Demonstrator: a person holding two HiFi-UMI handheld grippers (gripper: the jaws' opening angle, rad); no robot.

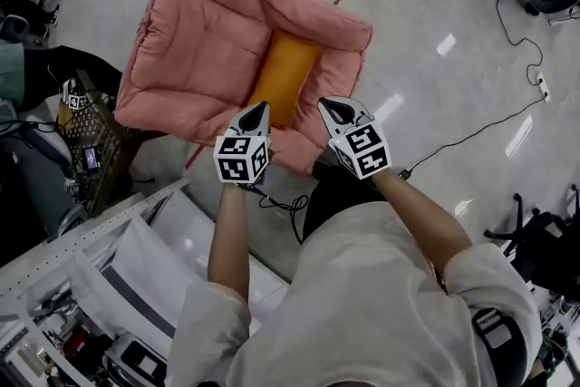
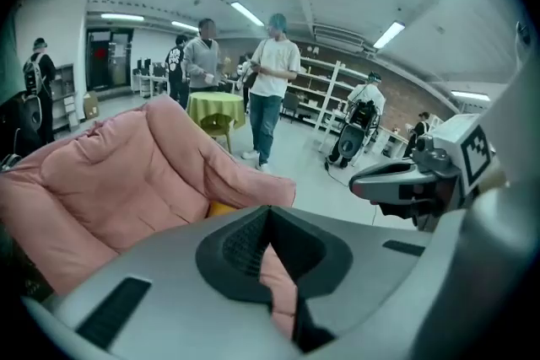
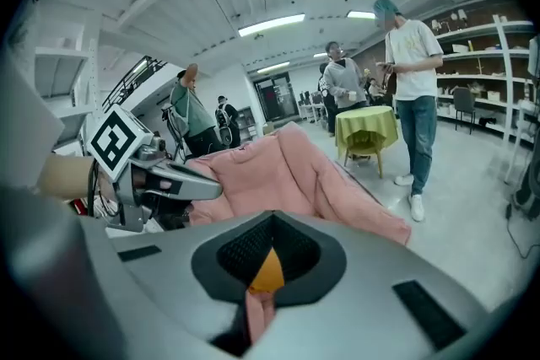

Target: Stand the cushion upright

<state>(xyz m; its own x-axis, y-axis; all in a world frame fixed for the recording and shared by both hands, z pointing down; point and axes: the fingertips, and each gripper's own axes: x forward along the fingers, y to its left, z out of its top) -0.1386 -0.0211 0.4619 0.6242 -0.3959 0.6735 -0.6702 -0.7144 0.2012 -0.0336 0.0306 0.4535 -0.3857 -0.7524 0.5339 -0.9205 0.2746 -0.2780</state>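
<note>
Pink fabric is all I see through the slit of my left gripper (image 2: 272,219). Its jaws are pressed together with nothing gripped. My right gripper (image 3: 268,223) is closed and empty too, with orange showing past its tips. Both sit at the front edge of the floor chair (image 1: 195,32); I cannot tell whether they touch it. The orange cushion (image 1: 285,77) lies flat in the seat. Its long axis runs from that front edge toward the backrest.
</note>
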